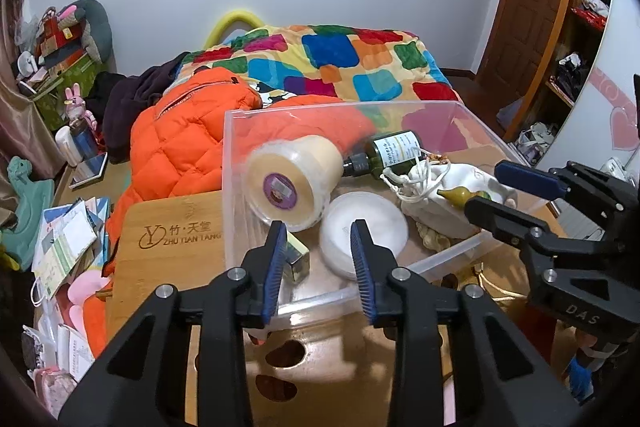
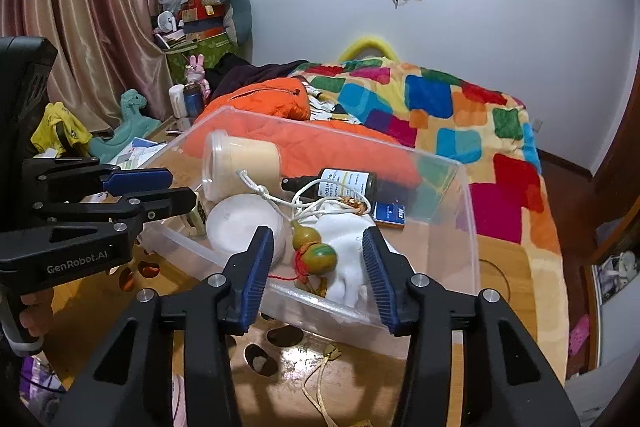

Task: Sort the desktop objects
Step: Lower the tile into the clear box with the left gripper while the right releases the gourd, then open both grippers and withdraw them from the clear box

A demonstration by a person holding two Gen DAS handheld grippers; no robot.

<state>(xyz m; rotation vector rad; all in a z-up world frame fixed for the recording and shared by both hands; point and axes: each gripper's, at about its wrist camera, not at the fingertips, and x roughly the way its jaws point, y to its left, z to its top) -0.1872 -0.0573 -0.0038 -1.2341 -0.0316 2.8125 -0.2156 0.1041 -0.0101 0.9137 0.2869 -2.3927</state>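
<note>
A clear plastic bin [image 1: 236, 163] [image 2: 468, 227] stands on the wooden table. In it lie a cream roll in plastic [image 1: 288, 179] [image 2: 240, 167], a white round lid [image 1: 364, 231] [image 2: 244, 227], a dark green bottle [image 1: 384, 153] [image 2: 344, 185], a white drawstring pouch [image 1: 452, 195] [image 2: 344, 239], a green-yellow gourd charm [image 1: 460, 197] [image 2: 314, 251], a small box [image 1: 298, 257] and a blue card box [image 2: 390, 213]. My left gripper [image 1: 320, 251] [image 2: 176, 187] is open and empty at the bin's near wall. My right gripper [image 2: 318, 259] [image 1: 492, 187] is open and empty, its fingers on either side of the gourd and pouch.
A bamboo board [image 1: 168, 251] lies left of the bin. An orange jacket [image 1: 180, 143] and a colourful blanket [image 1: 340, 59] cover the bed behind. Papers and a tablet [image 1: 90, 169] clutter the left side. A gold cord [image 2: 320, 383] lies on the table.
</note>
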